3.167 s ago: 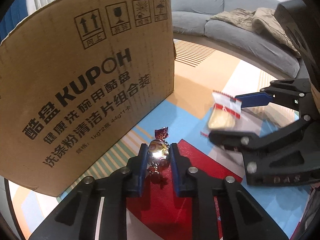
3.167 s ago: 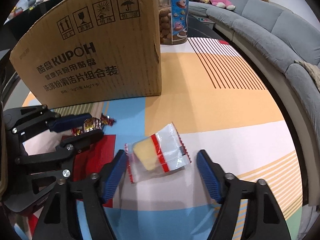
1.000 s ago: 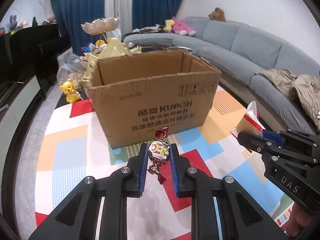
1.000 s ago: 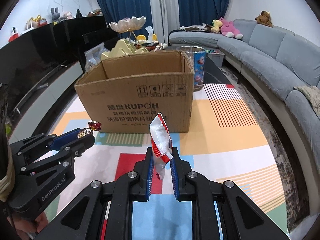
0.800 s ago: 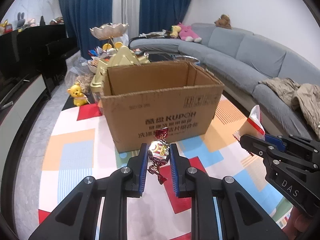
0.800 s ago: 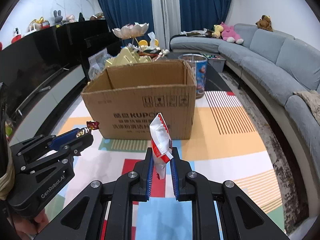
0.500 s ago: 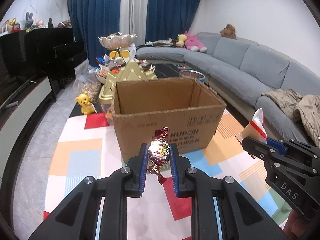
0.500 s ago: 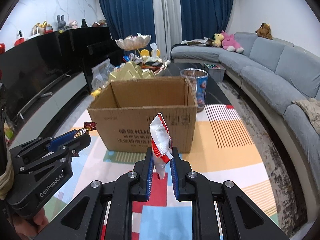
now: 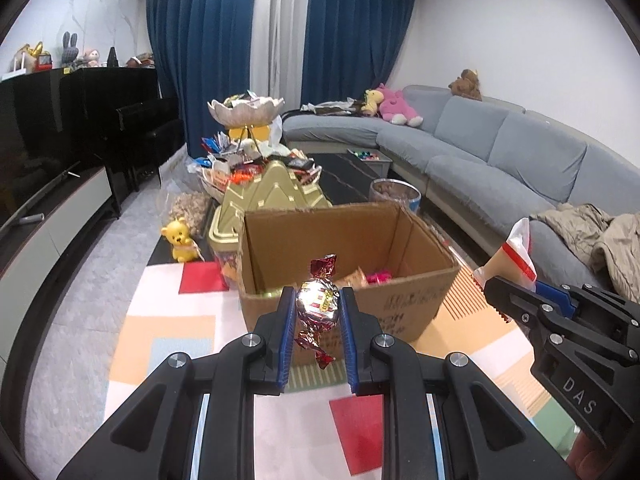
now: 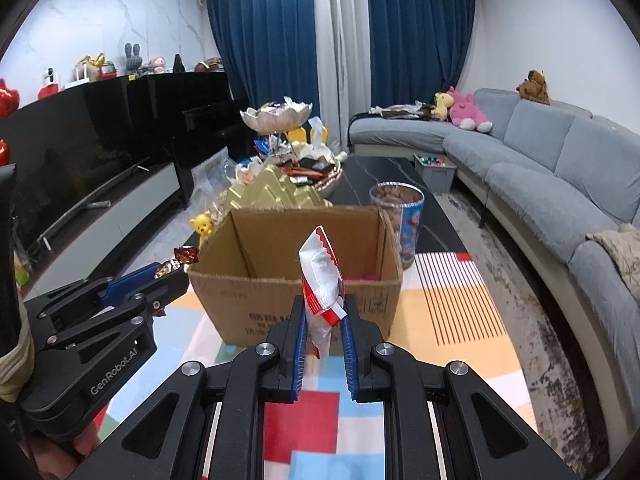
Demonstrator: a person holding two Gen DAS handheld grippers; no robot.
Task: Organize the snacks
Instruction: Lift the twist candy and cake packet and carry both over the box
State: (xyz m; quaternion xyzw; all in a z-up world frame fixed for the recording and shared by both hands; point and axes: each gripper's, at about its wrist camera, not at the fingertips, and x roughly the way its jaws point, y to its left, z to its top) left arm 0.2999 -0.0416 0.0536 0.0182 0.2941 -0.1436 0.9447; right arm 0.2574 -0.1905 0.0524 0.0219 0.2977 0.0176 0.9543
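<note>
My left gripper [image 9: 317, 306] is shut on a shiny wrapped candy [image 9: 318, 302] with red twisted ends, held in the air just short of the near rim of the open cardboard box [image 9: 416, 304]. My right gripper [image 10: 323, 312] is shut on a white and red snack packet [image 10: 322, 280], also raised before the box [image 10: 240, 304]. Several snacks lie inside the box [image 9: 360, 278]. Each gripper shows in the other's view: the right one [image 9: 492, 280] at the box's right, the left one [image 10: 176, 270] at its left.
The box stands on a colourful play mat [image 9: 168, 344]. Behind it are a gold lidded tin [image 9: 272, 196], a yellow bear toy [image 9: 180, 238], a snack jar [image 10: 396, 208] and a black coffee table [image 10: 372, 176] piled with snacks. A grey sofa [image 10: 560, 184] runs along the right, a TV unit [image 10: 100, 208] on the left.
Both grippers have risen from the mat with their snacks and now stand higher, so the inside of the box shows. The right gripper closed on the packet that lay on the mat.
</note>
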